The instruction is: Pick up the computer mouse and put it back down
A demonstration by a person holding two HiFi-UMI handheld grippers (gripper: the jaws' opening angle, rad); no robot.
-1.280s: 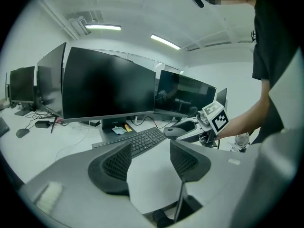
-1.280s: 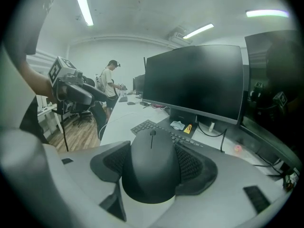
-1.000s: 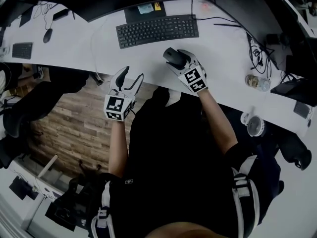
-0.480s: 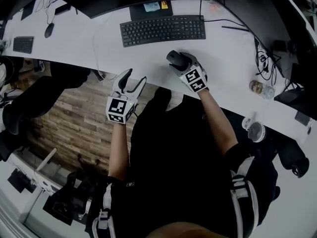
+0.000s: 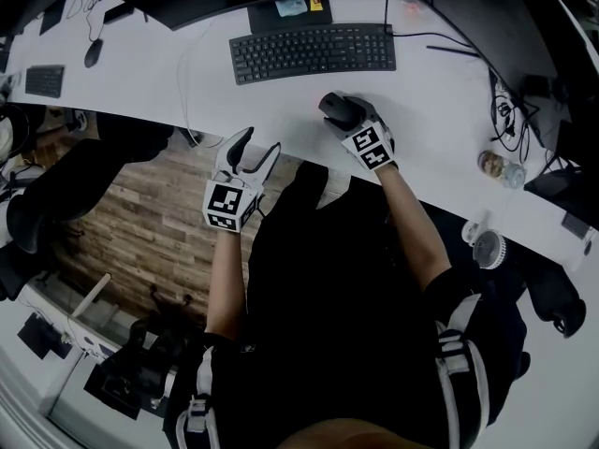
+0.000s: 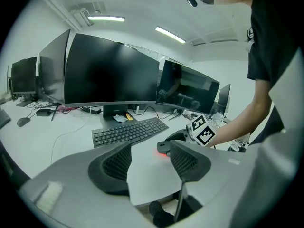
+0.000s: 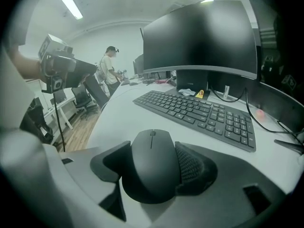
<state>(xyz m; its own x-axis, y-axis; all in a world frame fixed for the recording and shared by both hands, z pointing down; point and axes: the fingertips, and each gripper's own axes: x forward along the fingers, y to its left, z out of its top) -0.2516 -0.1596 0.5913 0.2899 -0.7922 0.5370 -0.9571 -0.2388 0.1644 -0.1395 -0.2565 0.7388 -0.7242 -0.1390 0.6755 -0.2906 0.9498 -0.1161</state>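
Note:
A black computer mouse (image 7: 152,151) sits between the jaws of my right gripper (image 7: 154,170), whose pads press on its two sides. In the head view the right gripper (image 5: 343,120) holds the mouse (image 5: 331,108) low over the white desk (image 5: 440,101), just in front of the black keyboard (image 5: 312,52). The left gripper view shows a red glow on the desk under the mouse (image 6: 164,147). My left gripper (image 5: 259,140) hangs at the desk's near edge, left of the mouse. It is open, and nothing lies between its fingers (image 6: 116,163).
Large dark monitors (image 6: 111,70) stand behind the keyboard (image 7: 199,110), with cables (image 5: 501,110) trailing at the right. A jar (image 5: 494,165) and a small round fan (image 5: 484,249) sit on the right side of the desk. A second mouse (image 5: 93,52) and keyboard (image 5: 45,79) lie far left.
My right gripper has sunk toward the desk with the mouse still in its jaws. The left gripper has hardly moved.

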